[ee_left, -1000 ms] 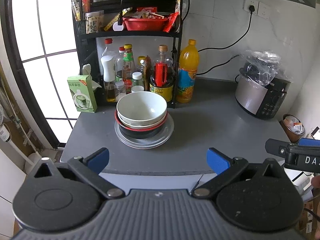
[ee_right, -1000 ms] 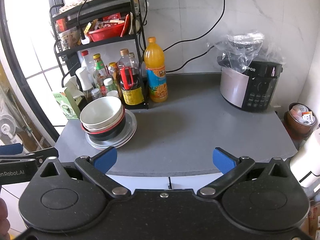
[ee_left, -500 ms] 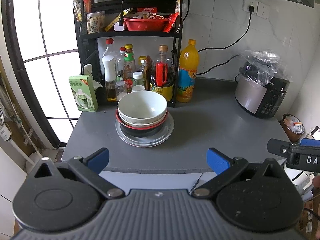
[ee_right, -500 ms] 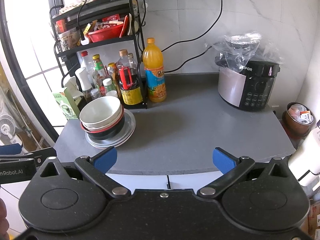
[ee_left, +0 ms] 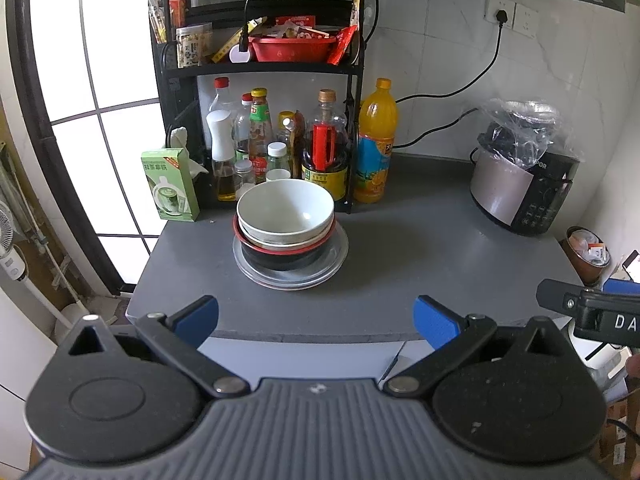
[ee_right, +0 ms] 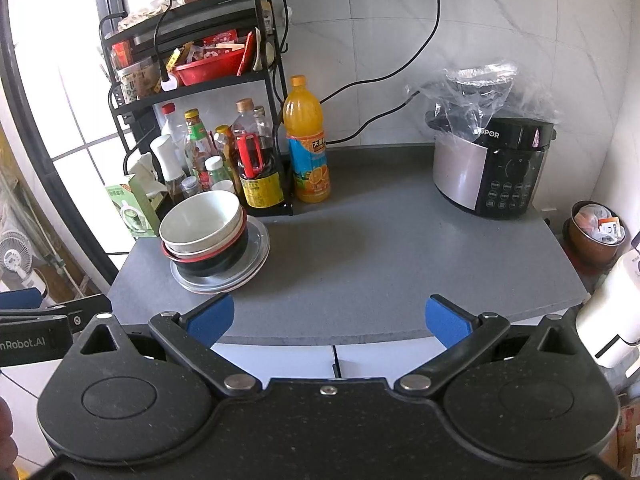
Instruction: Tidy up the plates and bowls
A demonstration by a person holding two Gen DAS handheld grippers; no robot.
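left wrist view: the left gripper [ee_left: 316, 316] hangs released, blue pads wide apart and empty, short of the counter's [ee_left: 420, 264] front edge. on the counter's left half, a white bowl [ee_left: 285, 210] nests in a red-rimmed black bowl [ee_left: 280, 254] atop a stack of clear plates [ee_left: 332, 262]. close behind stand a black rack [ee_left: 260, 68] of sauce bottles and an orange drink bottle [ee_left: 374, 140]; a green carton [ee_left: 170, 184] occupies the back left corner, a rice cooker [ee_right: 492, 168] the right. in the right wrist view, the right gripper [ee_right: 326, 320] is likewise spread and empty over the front edge.
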